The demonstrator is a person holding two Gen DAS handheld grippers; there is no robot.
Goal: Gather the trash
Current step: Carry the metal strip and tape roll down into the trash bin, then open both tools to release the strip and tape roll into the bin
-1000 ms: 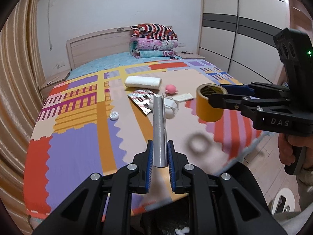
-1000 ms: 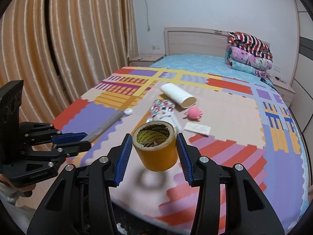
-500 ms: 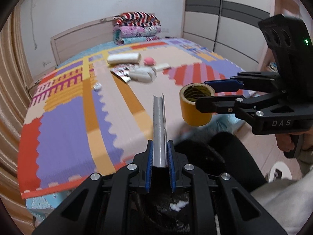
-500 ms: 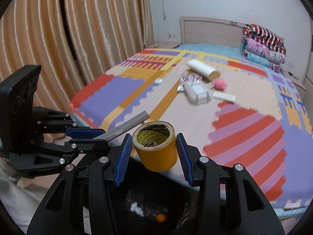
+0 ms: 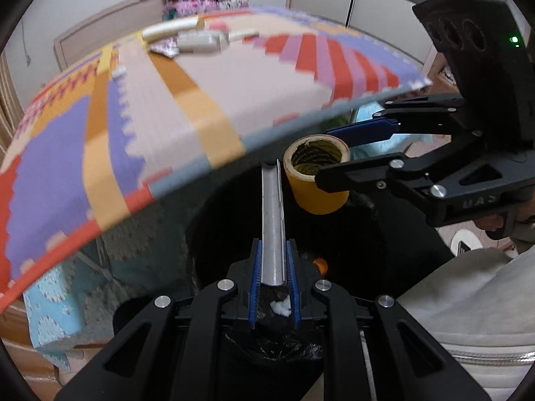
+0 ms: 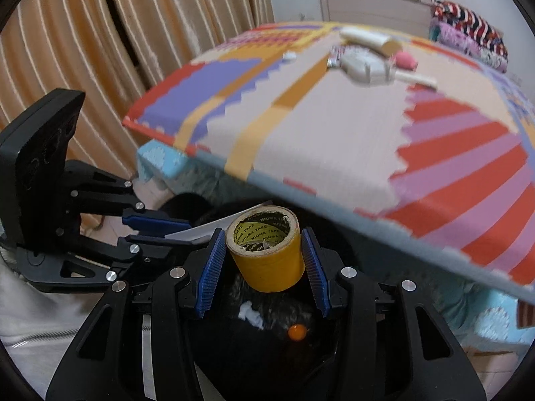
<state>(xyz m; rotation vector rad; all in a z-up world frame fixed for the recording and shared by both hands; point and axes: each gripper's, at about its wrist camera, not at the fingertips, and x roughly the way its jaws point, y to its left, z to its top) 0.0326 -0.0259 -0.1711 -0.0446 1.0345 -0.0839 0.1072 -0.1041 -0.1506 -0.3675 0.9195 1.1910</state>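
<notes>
The left gripper (image 5: 273, 267) has its jaws clamped on a grey metal strip (image 5: 272, 220); the right gripper (image 6: 264, 264) grips a yellow tape roll (image 6: 267, 250). Both hang above the black trash bag (image 6: 284, 344), near the bed (image 6: 334, 127).

Patchwork-covered bed (image 6: 334, 140), striped curtains (image 6: 100, 50), grey wardrobe (image 5: 384, 6)

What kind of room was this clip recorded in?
Most likely a bedroom: a bed under a colourful patterned cover, a wooden headboard with folded blankets stacked against it, and floor-length curtains beside it.
</notes>
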